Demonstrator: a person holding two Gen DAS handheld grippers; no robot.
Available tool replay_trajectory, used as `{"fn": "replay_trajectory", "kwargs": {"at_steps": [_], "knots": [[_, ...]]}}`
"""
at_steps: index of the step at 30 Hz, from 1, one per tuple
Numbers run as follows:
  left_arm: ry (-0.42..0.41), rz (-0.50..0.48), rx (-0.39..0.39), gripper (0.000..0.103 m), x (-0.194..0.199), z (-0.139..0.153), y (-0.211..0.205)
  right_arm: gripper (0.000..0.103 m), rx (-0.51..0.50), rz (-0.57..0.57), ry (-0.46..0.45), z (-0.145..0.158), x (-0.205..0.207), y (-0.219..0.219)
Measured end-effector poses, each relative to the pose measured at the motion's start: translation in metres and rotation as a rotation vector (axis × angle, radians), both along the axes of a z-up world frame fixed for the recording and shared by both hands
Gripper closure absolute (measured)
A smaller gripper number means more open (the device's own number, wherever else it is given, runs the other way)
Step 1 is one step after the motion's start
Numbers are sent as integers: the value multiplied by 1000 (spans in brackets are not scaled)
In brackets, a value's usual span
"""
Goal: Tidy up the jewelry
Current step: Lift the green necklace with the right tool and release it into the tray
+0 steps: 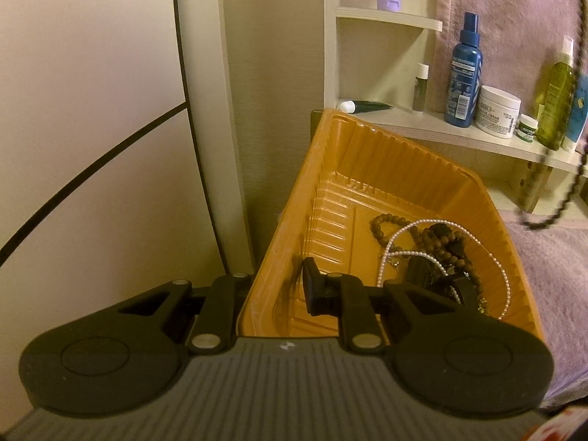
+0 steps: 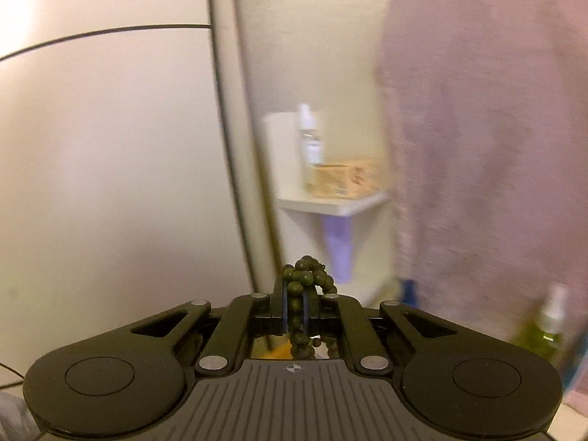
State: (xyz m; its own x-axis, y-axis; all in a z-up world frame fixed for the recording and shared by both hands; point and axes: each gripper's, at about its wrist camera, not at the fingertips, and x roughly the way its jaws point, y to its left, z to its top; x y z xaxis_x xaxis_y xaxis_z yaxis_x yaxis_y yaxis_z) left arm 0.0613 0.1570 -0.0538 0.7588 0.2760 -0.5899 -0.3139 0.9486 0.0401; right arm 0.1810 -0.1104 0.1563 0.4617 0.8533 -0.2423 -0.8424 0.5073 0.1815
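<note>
My left gripper [image 1: 279,286] is shut on the near-left wall of an orange plastic tray [image 1: 367,169], one finger [image 1: 316,290] inside it, the other hidden behind the wall. In the tray lie a brown bead bracelet [image 1: 382,228], a pearl necklace [image 1: 422,225] and dark jewelry [image 1: 437,272]. A dark bead strand [image 1: 558,198] hangs blurred at the right edge. My right gripper [image 2: 296,294] is shut on a dark green bead strand [image 2: 305,275], held up in the air.
A white shelf [image 1: 441,128] behind the tray holds a blue spray bottle [image 1: 463,73], a white cream jar [image 1: 498,110], a green bottle [image 1: 558,103] and small tubes. A pink towel [image 1: 558,294] covers the surface at right. A mirror [image 1: 92,110] stands at left.
</note>
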Motion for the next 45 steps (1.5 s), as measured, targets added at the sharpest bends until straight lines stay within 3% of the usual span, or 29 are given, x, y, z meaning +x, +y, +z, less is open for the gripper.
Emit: {"fn": "replay_trajectory", "kwargs": {"at_steps": [7,17,26,27,31,45], "knots": [[0,-4,-1,86,0,1,0,96,-2,99,82,-23,3,51],[-3,-10,-1,86,-2,2,1,96,-193,116,271,-110,22,100],[-2,-12,-1,86,-2,1,1,95,-333,99,345,-159,25,110],[-3,-11,-2,86,-2,1,2,91,-344,97,343,-162,25,110],[-3,-11,-1,86,-2,2,1,53,-344,91,330,-166,25,108],[-2,-11,-1,86,-3,1,2,46,-375,32,379,-181,21,83]]}}
